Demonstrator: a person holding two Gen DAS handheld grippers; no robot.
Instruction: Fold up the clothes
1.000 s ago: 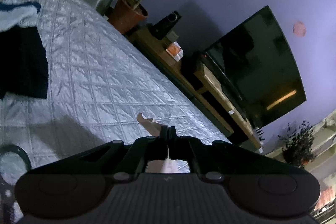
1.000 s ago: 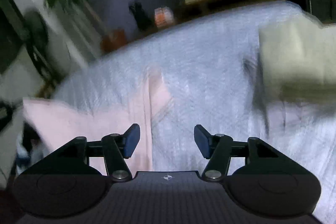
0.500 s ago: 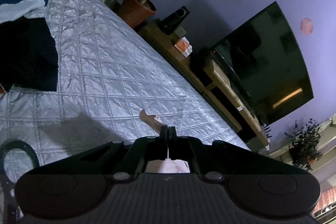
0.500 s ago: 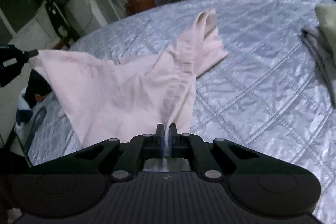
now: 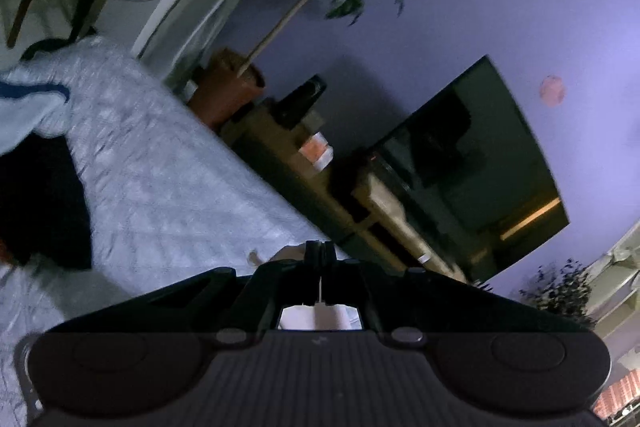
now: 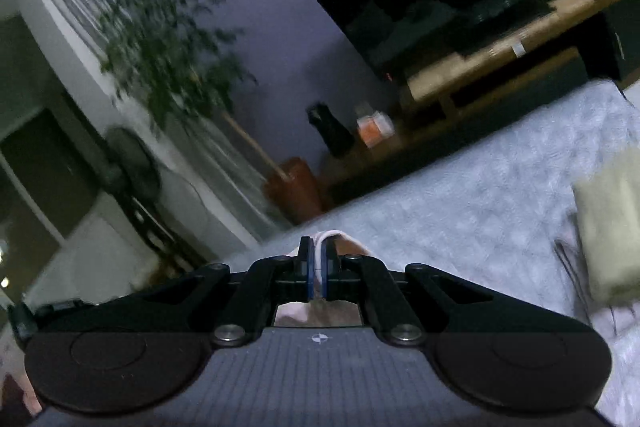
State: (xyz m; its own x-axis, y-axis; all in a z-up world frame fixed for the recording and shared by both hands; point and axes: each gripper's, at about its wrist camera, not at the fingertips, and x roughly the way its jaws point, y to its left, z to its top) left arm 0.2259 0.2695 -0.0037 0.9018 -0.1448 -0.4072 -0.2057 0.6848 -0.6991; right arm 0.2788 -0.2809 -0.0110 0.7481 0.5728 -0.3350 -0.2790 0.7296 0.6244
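Both grippers pinch pink cloth: left gripper (image 5: 319,255) pressed tight on a thin fold, right gripper (image 6: 318,259) w/ pink cloth (image 6: 328,239) bunched betw. its pads. Terracotta pot (image 6: 296,189) holds a leafy plant, just off the bed (image 6: 460,211) edge. Folded cream pile (image 6: 612,227) lies right; dark garment (image 5: 40,199) left; open quilt between.
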